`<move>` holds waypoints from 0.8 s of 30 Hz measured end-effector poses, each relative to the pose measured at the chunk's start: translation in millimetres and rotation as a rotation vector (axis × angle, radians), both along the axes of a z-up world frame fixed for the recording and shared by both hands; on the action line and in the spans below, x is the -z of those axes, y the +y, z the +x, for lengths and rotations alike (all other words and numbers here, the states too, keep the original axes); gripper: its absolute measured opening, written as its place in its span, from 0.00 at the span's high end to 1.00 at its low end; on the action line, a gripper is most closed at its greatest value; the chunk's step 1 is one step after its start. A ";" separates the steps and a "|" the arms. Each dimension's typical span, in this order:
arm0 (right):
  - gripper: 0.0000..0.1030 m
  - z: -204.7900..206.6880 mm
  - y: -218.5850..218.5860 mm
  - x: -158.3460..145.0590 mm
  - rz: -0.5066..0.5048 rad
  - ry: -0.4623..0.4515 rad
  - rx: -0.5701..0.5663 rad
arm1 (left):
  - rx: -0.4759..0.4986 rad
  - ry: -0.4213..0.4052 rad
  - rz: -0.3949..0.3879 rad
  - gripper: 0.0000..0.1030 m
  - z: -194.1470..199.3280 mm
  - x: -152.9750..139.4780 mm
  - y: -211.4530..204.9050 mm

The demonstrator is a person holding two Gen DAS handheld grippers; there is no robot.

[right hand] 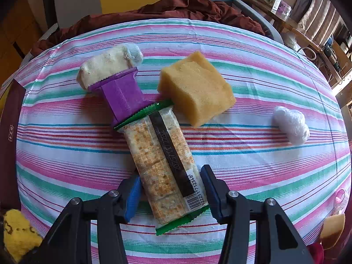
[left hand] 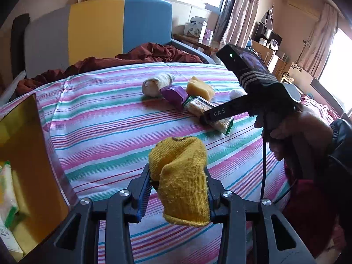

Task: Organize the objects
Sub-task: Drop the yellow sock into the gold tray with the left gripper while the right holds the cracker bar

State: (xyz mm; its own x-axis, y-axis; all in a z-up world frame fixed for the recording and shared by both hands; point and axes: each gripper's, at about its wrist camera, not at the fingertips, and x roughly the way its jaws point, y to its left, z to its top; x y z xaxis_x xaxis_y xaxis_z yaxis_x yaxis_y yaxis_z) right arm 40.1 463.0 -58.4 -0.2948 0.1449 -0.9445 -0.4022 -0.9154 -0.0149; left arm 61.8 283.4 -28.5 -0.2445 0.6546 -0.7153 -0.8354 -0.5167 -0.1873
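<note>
My left gripper [left hand: 176,171] is shut on a folded yellow sock [left hand: 182,182], held above the striped bed sheet [left hand: 99,132]; the same sock [right hand: 17,235] shows at the right wrist view's lower left corner. A cracker packet [right hand: 162,165] with green ends lies on the sheet. My right gripper [right hand: 171,173] points steeply down over its near end, and the blue pads [right hand: 134,195] touch both long edges. In the left wrist view a person's hand holds that gripper, and one of its fingers [left hand: 216,112] rests on the packet [left hand: 220,118].
Beyond the packet lie a purple spool [right hand: 123,94], a rolled white sock [right hand: 110,66], a yellow sponge block [right hand: 195,88] and a white wad [right hand: 290,123]. An open yellow box [left hand: 28,143] holding packets stands at the left. A brown blanket [left hand: 143,55] is bunched by the headboard.
</note>
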 end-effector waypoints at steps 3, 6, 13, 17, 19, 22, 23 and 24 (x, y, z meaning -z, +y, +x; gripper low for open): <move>0.49 -4.8 -3.4 2.4 0.012 0.000 -0.004 | -0.048 0.004 0.033 0.60 -9.4 -16.0 -23.6; 0.49 -7.6 -8.2 3.5 0.025 -0.001 -0.008 | -0.117 0.003 0.058 0.60 -26.4 -31.1 -53.9; 0.51 -9.0 -15.5 6.6 0.052 -0.007 -0.018 | -0.312 -0.095 0.027 0.59 -104.8 -44.0 -125.2; 0.53 -9.8 -19.1 6.3 0.059 -0.006 -0.025 | -0.417 -0.233 -0.018 0.59 -161.0 -32.2 -155.1; 0.53 -10.2 -21.7 6.7 0.066 -0.007 -0.030 | -0.475 -0.267 -0.048 0.59 -190.1 -26.1 -166.2; 0.54 -7.5 -20.7 5.2 0.061 -0.007 -0.031 | -0.515 -0.270 -0.100 0.59 -218.8 -17.5 -170.7; 0.54 -7.5 -20.5 5.4 0.060 -0.007 -0.031 | -0.529 -0.288 -0.120 0.59 -230.5 -11.4 -170.7; 0.54 -7.7 -20.4 5.5 0.058 -0.006 -0.031 | -0.533 -0.312 -0.132 0.59 -240.2 -5.7 -170.2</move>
